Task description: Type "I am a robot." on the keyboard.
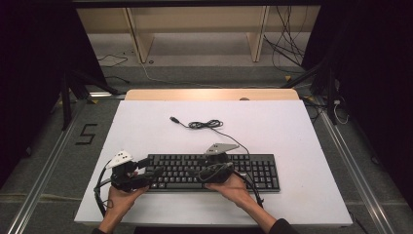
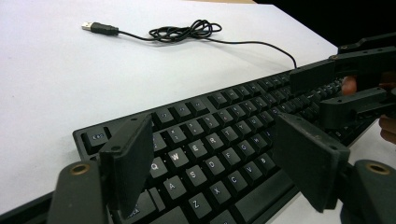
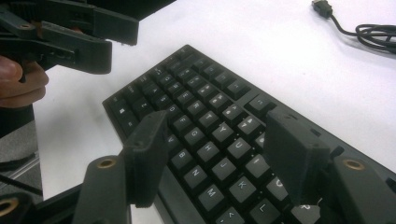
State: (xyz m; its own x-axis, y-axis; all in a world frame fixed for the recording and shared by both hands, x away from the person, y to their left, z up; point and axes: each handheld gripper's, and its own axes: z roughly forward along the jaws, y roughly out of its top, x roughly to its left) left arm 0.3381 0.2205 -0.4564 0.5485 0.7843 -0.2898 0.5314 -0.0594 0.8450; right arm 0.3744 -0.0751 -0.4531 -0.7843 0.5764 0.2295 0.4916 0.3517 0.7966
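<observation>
While both hand-held grippers hover low over the black keyboard (image 1: pixel 214 171), nothing is gripped: the left hand-held gripper (image 1: pixel 155 171) stands with its jaws apart above the left end of the keys, and the right hand-held gripper (image 1: pixel 207 173) has its jaws spread wide over the middle letter rows, with only keys showing between them. That keyboard lies flat on the white desk (image 1: pixel 292 131), near the person's edge and a little left of centre, its long side running left to right. Its thin cable (image 1: pixel 207 125) runs from the far edge to a loose coil farther back, ending in a USB plug (image 1: pixel 173 119) that lies free on the desk to the far left of the coil. The main risk from here, as I judge it, is a poor hold on a wide, shallow thing: jaws that come down on the key tops rather than around the front and back edges would press keys or pop a cap instead of gripping the body. Lifting by one end alone could let the keyboard tilt and slide out. A further hazard is the cable: dragging the keyboard would pull the coil tight and whip the plug across the desk, or snag it on a gripper's own trailing cable.
</observation>
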